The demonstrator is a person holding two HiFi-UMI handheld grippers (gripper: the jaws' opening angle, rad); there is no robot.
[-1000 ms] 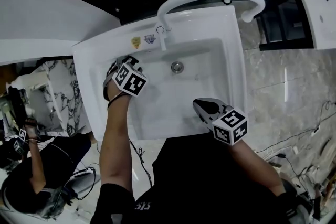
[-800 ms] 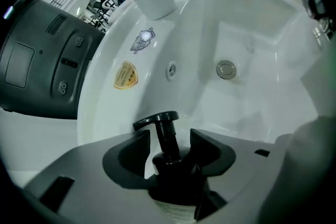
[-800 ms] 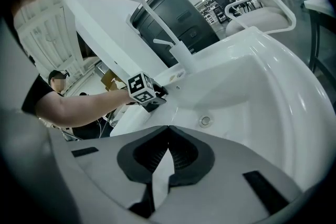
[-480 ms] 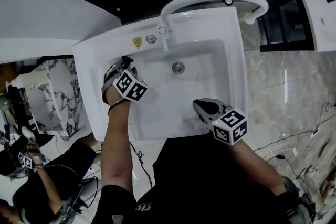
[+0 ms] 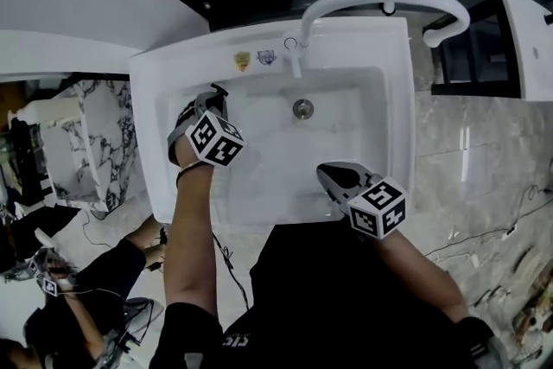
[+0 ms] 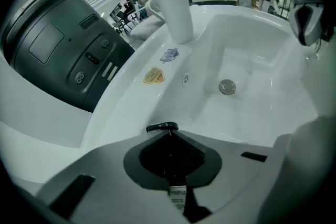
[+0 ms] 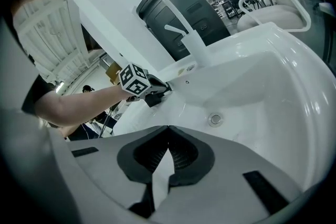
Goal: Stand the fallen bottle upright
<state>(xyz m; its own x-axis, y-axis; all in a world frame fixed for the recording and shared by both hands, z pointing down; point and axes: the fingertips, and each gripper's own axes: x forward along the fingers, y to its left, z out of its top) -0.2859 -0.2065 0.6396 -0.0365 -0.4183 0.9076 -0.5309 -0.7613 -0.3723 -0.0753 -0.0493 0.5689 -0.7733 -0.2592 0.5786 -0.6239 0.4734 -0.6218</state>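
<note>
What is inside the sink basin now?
Only the drain shows in the bare white sink; no bottle in view. The left gripper, jaws just closed with nothing between, hides part of the left wall; the right gripper, shut, covers the front edge.

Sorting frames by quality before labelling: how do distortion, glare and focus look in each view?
Head view: sharp, evenly lit, mild edge bending; the white sink shows little shading. Left gripper view: strong fisheye, dark corners, near foreground soft, drain crisp. Right gripper view: same fisheye, a mosaic patch top left, bright ceiling lights.
</note>
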